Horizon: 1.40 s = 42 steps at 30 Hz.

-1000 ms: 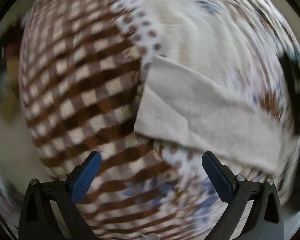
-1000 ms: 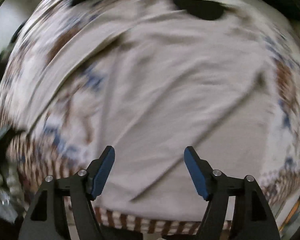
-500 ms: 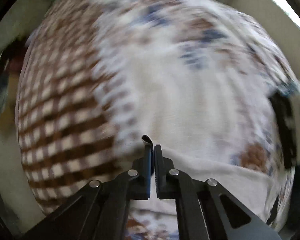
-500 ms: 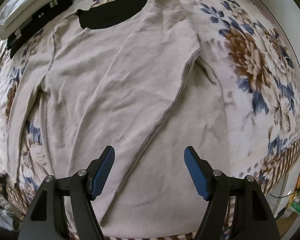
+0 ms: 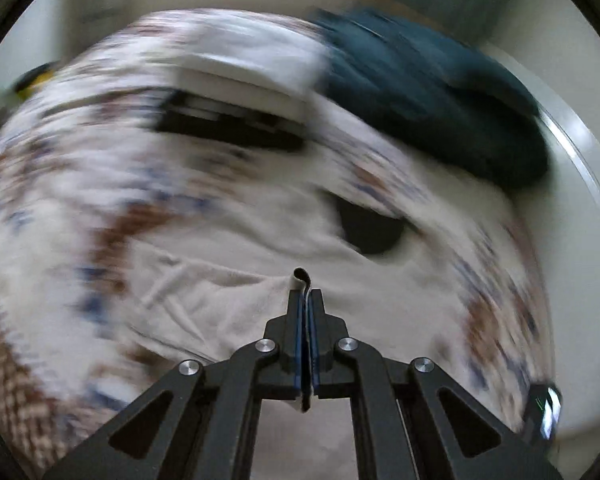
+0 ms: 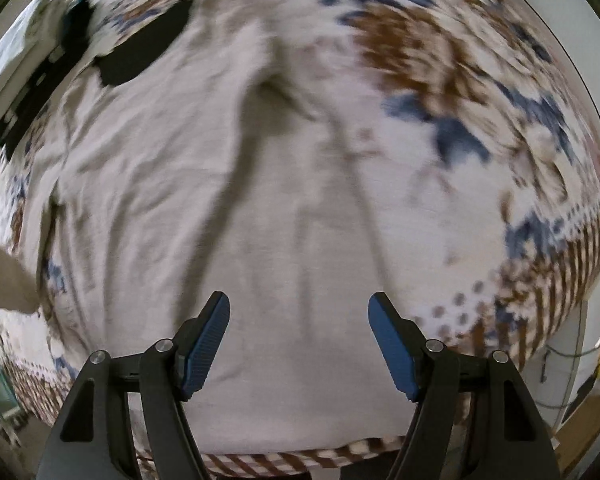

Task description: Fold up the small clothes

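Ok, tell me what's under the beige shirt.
The beige shirt lies spread on a floral blanket, whose flowers and checked border show around it. The left gripper pinches a shirt edge; the right gripper hovers open. Whatever lies beneath the blanket is hidden.

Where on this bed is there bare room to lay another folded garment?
Free: the floral blanket right of the beige long-sleeved shirt, out to the checked border. Crowded: the far-left corner, where the folded white and black stack and the dark teal cloth lie.
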Tool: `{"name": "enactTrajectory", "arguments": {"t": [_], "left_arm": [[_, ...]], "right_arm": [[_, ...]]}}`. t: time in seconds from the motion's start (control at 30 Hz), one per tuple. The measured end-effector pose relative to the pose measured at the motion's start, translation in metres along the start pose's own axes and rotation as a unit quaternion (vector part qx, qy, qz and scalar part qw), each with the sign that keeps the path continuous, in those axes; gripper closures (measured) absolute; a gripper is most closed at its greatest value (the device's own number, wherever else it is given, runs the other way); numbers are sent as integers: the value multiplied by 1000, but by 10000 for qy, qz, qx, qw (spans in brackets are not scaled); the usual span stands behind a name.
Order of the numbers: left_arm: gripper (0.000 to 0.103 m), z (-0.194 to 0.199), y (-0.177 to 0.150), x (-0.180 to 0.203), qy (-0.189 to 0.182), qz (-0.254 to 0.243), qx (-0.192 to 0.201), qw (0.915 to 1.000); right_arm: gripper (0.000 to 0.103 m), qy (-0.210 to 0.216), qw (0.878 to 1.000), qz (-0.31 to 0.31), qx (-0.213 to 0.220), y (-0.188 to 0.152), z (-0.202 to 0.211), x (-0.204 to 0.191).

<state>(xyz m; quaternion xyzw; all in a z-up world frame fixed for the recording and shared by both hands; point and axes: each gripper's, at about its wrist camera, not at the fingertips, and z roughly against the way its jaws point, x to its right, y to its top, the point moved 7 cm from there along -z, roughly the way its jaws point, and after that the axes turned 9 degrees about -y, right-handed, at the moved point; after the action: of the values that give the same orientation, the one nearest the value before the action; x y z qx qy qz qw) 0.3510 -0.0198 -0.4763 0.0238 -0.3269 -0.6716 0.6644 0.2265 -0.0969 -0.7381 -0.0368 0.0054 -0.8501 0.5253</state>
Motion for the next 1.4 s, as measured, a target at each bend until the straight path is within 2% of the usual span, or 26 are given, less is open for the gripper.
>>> {"name": "enactTrajectory", "arguments": {"t": [0.1,0.17,0.27,0.43,0.5,0.7,0.8,0.87,0.9,0.93,0.97,1.0,1.07,1.1,1.2,1.27,1.33,1.4], "left_arm": [[102,-32,-41,71,-502,-850,-620,9932],[102,-48,-73,107,-742,-1299,-1055,9831],[102,-63,-119,138,-985,-1800,-1618,9653],[102,-75,-182,151,-1057,-2222,-2337,9407],[102,-77,-198,151,-1055,-2294,-2508,9345],[101,-79,-227,152,-1004,-2330,-2853,9242],[100,-73,-224,146,-1016,-2001,-3012,9268],[96,-67,-208,139,-952,-1704,-2919,9363],[85,-64,-199,135,-879,-1598,-2810,9422],[78,-58,-188,129,-869,-1462,-2681,9483],[63,-52,-176,121,-805,-1323,-2528,9550],[43,-47,-163,110,-656,-1153,-2365,9625],[18,-40,-141,86,-319,-847,-2074,9741],[18,-34,-129,68,-50,-672,-1864,9802],[18,-24,-110,21,557,-324,-1570,9855],[18,-21,-107,-18,1040,-36,-1529,9828],[18,-21,-111,-50,1463,231,-1583,9762],[18,-20,-118,-77,1746,416,-1613,9704]], "right_arm": [[29,-78,9996,-259,-102,-11,-3,43],[29,-134,9990,-386,-168,-22,-5,81],[29,-191,9977,-561,-320,-41,-12,129],[29,-232,9957,-741,-513,-73,-21,191],[29,-212,9948,-817,-570,-87,-24,203],[29,-235,9934,-912,-658,-109,-32,219],[29,-223,9934,-911,-665,-109,-29,225],[29,-216,9936,-899,-655,-94,-25,217],[29,-89,9939,-904,-623,-90,-19,222],[29,-8,9941,-902,-603,-75,-11,219],[29,127,9944,-889,-557,-65,-6,217],[29,247,9948,-853,-502,-63,1,219],[29,451,9951,-774,-411,-45,17,203],[29,570,9951,-714,-371,-41,23,199],[29,931,9944,-387,-319,-36,31,179],[29,1053,9940,-25,-308,-36,31,162],[29,1007,9942,279,-269,-41,27,147],[44,830,9945,564,-291,-46,17,137]]}}
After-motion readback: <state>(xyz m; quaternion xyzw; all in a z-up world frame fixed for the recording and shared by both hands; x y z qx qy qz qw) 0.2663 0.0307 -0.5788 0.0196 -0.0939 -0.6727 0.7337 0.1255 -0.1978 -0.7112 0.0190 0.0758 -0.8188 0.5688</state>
